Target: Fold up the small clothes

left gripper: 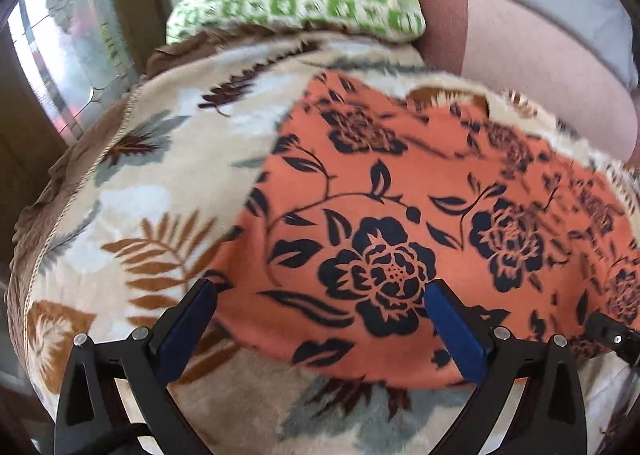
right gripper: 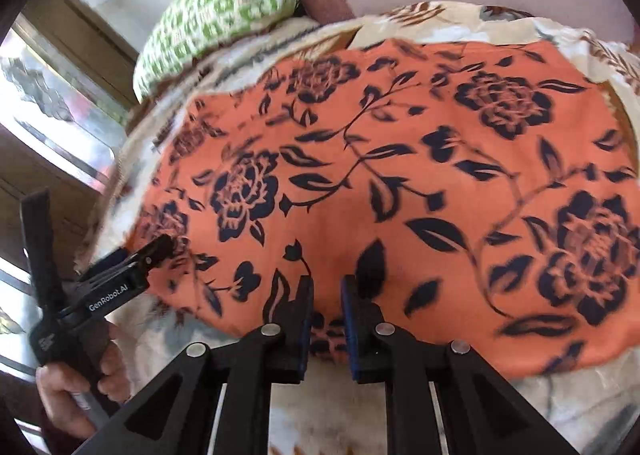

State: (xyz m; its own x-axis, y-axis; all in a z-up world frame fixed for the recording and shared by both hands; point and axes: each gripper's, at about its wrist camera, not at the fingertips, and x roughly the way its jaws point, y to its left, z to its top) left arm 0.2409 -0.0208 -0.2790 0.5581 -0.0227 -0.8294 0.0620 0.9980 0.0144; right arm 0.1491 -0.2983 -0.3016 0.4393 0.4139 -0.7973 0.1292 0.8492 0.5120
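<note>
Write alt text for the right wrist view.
An orange cloth printed with dark flowers lies spread on a leaf-patterned blanket. The right gripper hovers at its near edge, jaws nearly shut with nothing held; the left gripper hangs at the left, a green patterned pillow behind.

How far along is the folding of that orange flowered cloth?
Early, it seems. Done: the orange cloth lies spread flat on the leaf-print blanket, with no fold visible. In hand: nothing appears gripped; the left claw hangs open above the cloth, and the right claw is nearly shut at its near edge. Left: apparently all the folding.
</note>
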